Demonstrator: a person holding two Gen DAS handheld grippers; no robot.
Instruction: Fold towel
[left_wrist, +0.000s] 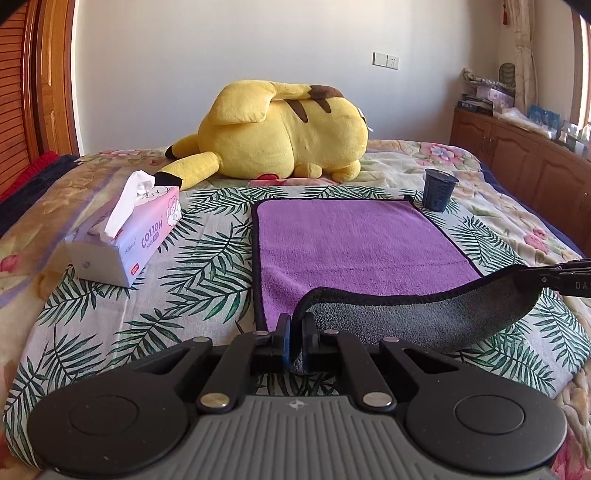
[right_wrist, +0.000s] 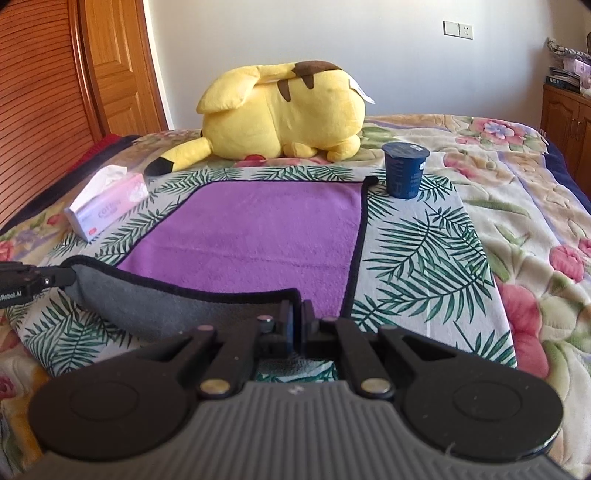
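A purple towel with a grey underside and black trim lies on a palm-leaf cloth on the bed; it also shows in the right wrist view. My left gripper is shut on the towel's near left corner. My right gripper is shut on the near right corner. The near edge is lifted off the cloth and sags between the two grippers, grey side showing. The right gripper shows at the right edge of the left wrist view, and the left gripper shows at the left edge of the right wrist view.
A pink tissue box lies left of the towel. A dark blue cup stands at the towel's far right corner. A yellow plush toy lies behind the towel. A wooden cabinet stands at the right, a wardrobe at the left.
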